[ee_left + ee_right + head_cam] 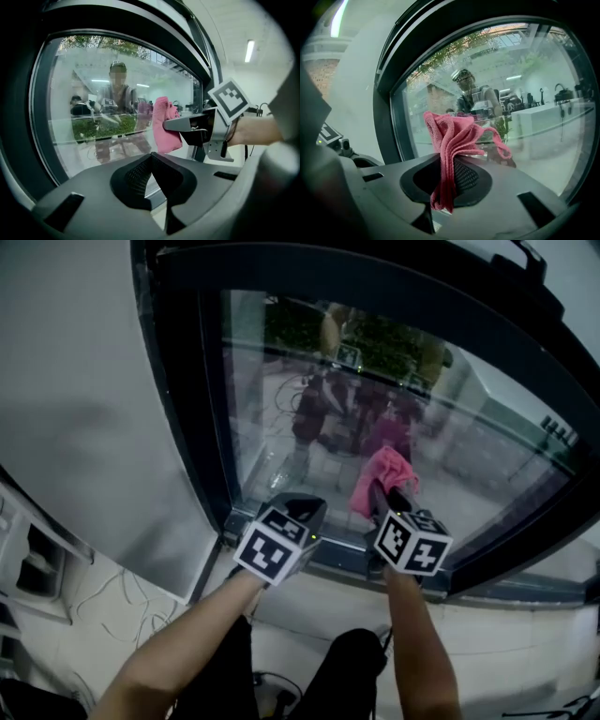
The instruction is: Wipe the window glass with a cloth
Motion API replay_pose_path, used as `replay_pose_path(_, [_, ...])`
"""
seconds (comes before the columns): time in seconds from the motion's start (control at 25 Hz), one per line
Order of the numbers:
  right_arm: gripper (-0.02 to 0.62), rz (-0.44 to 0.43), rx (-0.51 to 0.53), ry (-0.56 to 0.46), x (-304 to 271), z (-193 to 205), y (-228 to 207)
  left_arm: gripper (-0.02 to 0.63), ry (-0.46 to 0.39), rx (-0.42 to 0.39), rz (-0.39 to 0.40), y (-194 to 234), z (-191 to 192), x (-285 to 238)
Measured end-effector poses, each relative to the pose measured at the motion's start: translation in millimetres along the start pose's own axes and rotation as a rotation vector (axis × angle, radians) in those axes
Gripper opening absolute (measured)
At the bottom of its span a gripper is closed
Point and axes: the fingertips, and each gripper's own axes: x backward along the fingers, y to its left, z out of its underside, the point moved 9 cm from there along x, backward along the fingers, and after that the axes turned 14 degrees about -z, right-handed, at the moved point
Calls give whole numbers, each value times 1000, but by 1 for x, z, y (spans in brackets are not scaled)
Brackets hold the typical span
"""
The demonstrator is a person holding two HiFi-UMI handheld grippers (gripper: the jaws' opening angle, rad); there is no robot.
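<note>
Before us, low in the wall, we find the window glass (469, 418), a wide pane set in a dark frame (202, 427) and hazy with reflections. We judge it rigid, smooth and breakable, so pressure should be light and even. Near its lower edge stands the pink cloth (450, 136), bunched in folds; we cannot tell whether it touches the pane. We judge it light, soft and limp, best held by a gathered middle so that loose folds meet the glass. The right claw (449, 176) is clamped on those folds, with a short tail hanging below. The left claw (150, 173) is closed on nothing, near the right one.
</note>
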Motion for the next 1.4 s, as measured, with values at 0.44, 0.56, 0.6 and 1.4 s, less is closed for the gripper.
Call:
replay_pose_path(0.44, [57,-11,129,-90,69,-50,28,0,-178,37,42,-29,-66,33])
replay_pose_path(0.56, [57,-3,144,-112,95,-55,35,0,-219,35,53,-46,-80,47])
replay_pose_path(0.6, [57,0,150,-120,104,-56,38,0,-229,30,57,-51,-83,52])
replay_pose_path(1.4, [57,-65,268,-177,230,-23,92,0,-307,9,142,-121,-75,125])
